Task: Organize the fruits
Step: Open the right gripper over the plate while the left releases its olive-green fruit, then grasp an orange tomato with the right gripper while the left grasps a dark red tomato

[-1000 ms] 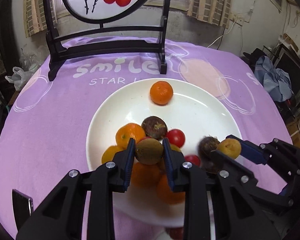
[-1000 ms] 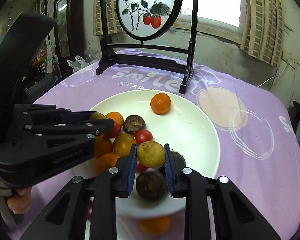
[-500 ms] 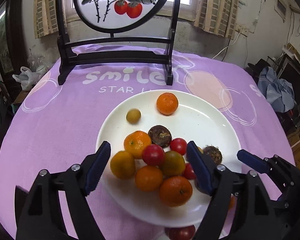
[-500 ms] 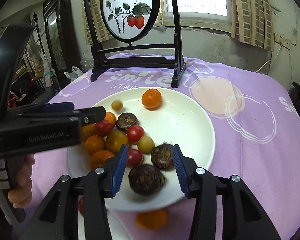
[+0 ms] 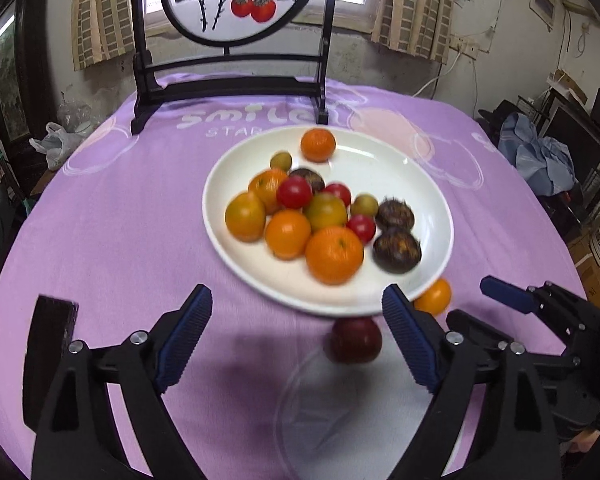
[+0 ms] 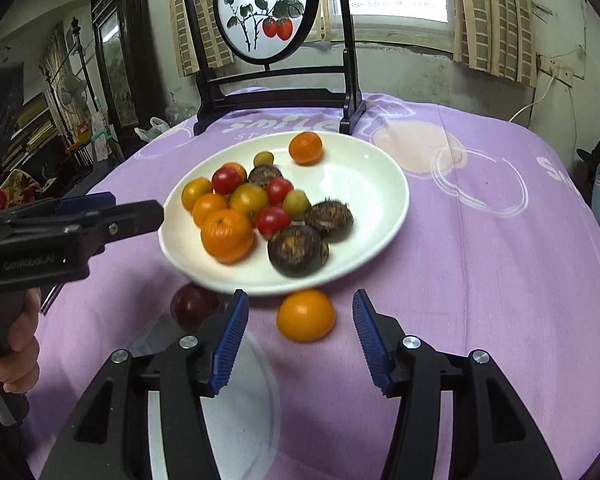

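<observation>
From my left wrist view, my left hand-held gripper [image 5: 296,334] stands wide and empty, its jaws having just been opening, with nothing between them. The white plate [image 5: 428,184] lies ahead and slightly right on the purple table [image 5: 112,220], piled with oranges, red tomatoes and dark spiky fruits. A dark red fruit [image 5: 354,340] sits on the cloth just short of the plate's near rim, closer to my right jaw than the left. An orange [image 5: 434,296] peeks out beside the rim, further right. My right hand-held gripper [image 5: 508,290] shows at the right edge.

From my right wrist view, my right hand-held gripper [image 6: 298,338] is also released and has just been opening, holding nothing. The loose orange [image 6: 306,314] lies straight ahead between the jaw tips, just beside the plate [image 6: 384,196], so I judge this hand the nearer one for it. The dark red fruit [image 6: 194,306] lies to the left, partly behind my left jaw. This view alone shows my left hand [image 6: 18,344] on the other gripper's handle, and a clear round dish [image 6: 244,400], blurred, beneath my jaws; the round fruits have no long axis.
</observation>
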Motion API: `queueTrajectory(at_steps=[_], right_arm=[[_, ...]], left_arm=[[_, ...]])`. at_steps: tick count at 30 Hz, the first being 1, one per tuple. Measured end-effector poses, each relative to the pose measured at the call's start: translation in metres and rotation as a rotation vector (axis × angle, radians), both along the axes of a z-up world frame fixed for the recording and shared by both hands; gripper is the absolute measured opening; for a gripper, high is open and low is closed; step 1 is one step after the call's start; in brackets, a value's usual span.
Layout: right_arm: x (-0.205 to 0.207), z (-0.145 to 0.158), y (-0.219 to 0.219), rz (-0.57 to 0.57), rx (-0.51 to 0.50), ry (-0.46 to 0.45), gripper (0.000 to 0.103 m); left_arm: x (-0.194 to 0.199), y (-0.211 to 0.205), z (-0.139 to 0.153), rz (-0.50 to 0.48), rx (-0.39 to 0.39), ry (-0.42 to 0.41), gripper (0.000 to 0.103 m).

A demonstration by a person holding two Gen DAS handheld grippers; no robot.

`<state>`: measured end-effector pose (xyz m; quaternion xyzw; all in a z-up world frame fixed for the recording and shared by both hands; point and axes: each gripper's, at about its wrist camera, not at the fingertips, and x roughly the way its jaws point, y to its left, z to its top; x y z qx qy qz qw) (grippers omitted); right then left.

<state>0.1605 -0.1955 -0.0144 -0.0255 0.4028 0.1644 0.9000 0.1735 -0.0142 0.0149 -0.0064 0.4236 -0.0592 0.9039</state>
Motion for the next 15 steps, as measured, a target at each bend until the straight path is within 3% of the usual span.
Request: queueTrajectory(at_steps=[7,15], right_arm=[[-0.004,-0.014,0.005,-0.005,-0.047,0.037,0.056],[0.021,-0.036,0.021,-0.026,-0.118,0.077,0.056]], left_arm=[[-0.003,0.006,-0.024,-0.006,-0.015,0.034,0.090],[0.000,0.013,-0.034,-0.012,-0.006,0.037,0.090]])
